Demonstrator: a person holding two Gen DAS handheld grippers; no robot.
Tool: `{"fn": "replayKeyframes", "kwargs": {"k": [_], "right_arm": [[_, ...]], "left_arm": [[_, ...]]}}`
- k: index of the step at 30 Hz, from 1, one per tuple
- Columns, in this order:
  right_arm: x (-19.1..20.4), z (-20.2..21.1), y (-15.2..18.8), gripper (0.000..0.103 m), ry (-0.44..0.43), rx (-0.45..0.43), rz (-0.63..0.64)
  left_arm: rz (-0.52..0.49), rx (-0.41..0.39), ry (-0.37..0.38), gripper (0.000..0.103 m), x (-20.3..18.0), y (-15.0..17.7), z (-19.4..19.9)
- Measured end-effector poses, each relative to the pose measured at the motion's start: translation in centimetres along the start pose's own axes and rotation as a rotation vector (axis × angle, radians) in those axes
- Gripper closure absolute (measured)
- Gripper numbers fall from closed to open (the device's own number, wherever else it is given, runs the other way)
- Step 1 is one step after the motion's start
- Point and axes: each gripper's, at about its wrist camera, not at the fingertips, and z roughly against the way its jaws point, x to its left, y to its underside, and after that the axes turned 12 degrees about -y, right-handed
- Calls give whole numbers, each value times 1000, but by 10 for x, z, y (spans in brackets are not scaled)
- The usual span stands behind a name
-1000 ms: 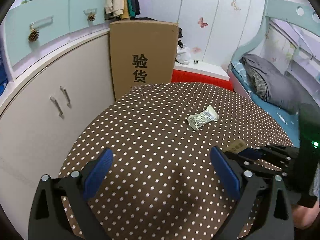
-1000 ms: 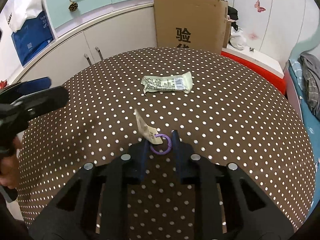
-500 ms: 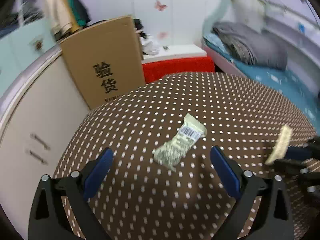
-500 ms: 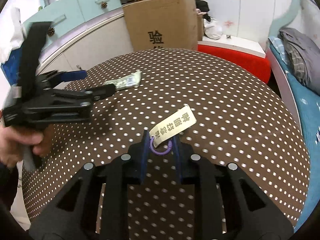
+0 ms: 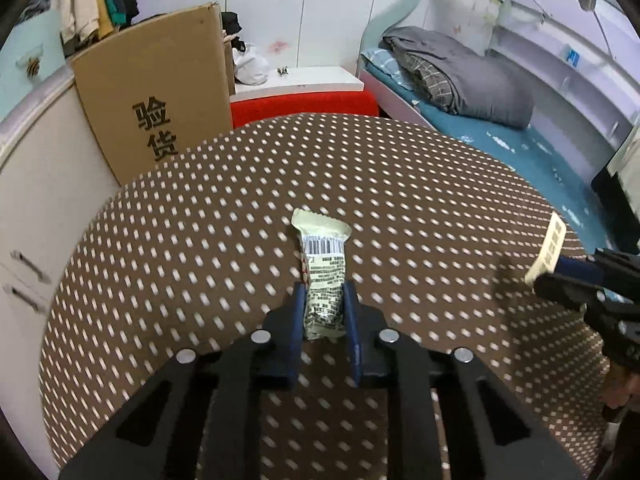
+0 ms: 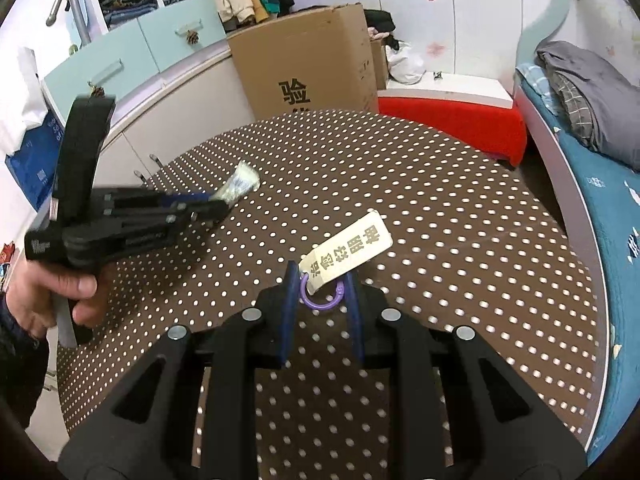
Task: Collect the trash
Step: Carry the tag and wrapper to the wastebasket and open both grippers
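Observation:
A pale green snack wrapper point(image 5: 323, 276) with a barcode lies on the brown polka-dot table point(image 5: 200, 240). My left gripper point(image 5: 322, 300) is shut on its near end; it also shows in the right wrist view point(image 6: 216, 206) with the wrapper's tip point(image 6: 242, 182) sticking out. My right gripper point(image 6: 320, 292) is shut on a purple ring point(image 6: 320, 300) that carries a cream paper tag point(image 6: 350, 248), held above the table. The tag point(image 5: 548, 248) and right gripper point(image 5: 568, 276) show at the right edge of the left wrist view.
A tall cardboard box point(image 6: 308, 60) stands behind the table beside white cabinets point(image 5: 32, 184). A red bench point(image 6: 452, 120) and a bed with grey bedding point(image 5: 460, 76) lie at the back right. A hand point(image 6: 52, 300) holds the left gripper.
My left gripper moved in to the wrapper and closed on its near end. My right gripper lifted the ring and tag off the table and still holds them.

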Motion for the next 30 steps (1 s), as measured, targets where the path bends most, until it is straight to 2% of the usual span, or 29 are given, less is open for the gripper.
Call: {"fn": "replayKeyframes", "kwargs": {"k": [4, 8, 14, 19, 26, 30], "right_arm": [[-7, 27, 4, 80, 9, -40, -10], [-20, 55, 5, 80, 29, -90, -27], [-45, 106, 2, 80, 91, -166, -40], [-74, 154, 1, 80, 154, -242, -71], [-138, 215, 17, 80, 223, -344, -218], [-182, 218, 42, 80, 251, -325, -337]], "left_arm": [[49, -17, 17, 86, -9, 17, 19], [69, -70, 38, 86, -25, 22, 49], [56, -155, 71, 86, -61, 16, 90], [48, -216, 135, 86, -98, -3, 117], [-6, -254, 213, 86, -168, -27, 133], [-63, -243, 259, 86, -213, -35, 130]]}}
